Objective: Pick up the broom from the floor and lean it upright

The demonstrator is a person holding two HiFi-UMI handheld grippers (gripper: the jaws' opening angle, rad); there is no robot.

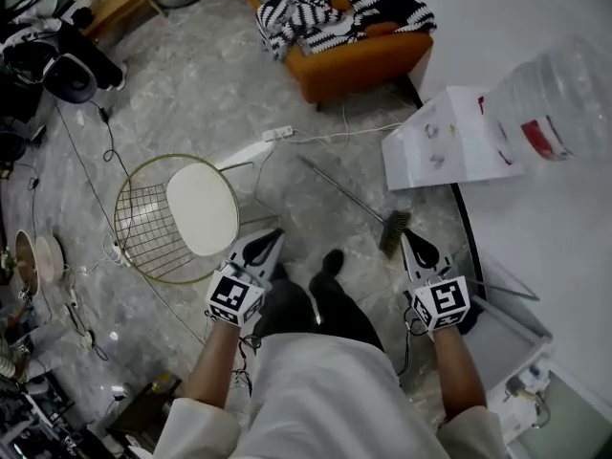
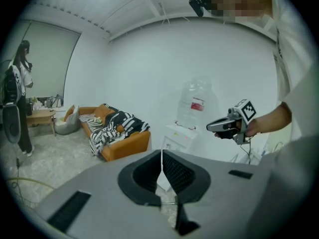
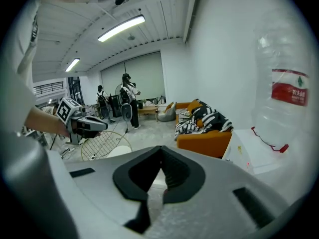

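Observation:
The broom [image 1: 393, 231] lies flat on the grey floor in the head view, its dark brush head near my right hand and its thin handle running up-left toward the wire chair. My right gripper [image 1: 406, 238] hovers just right of the brush head, apart from it, jaws shut and empty. My left gripper [image 1: 276, 235] is held over the floor to the left of my legs, also shut on nothing. In the left gripper view the jaws of the left gripper [image 2: 161, 152] meet at the tip. The right gripper [image 3: 160, 150] shows the same closed tip in the right gripper view.
A round wire chair with a white seat [image 1: 178, 218] stands at the left. An orange sofa [image 1: 356, 57] is at the back. A white water dispenser [image 1: 448, 143] with a large bottle [image 1: 543, 103] stands at the right. A power strip and cables [image 1: 277, 134] lie on the floor.

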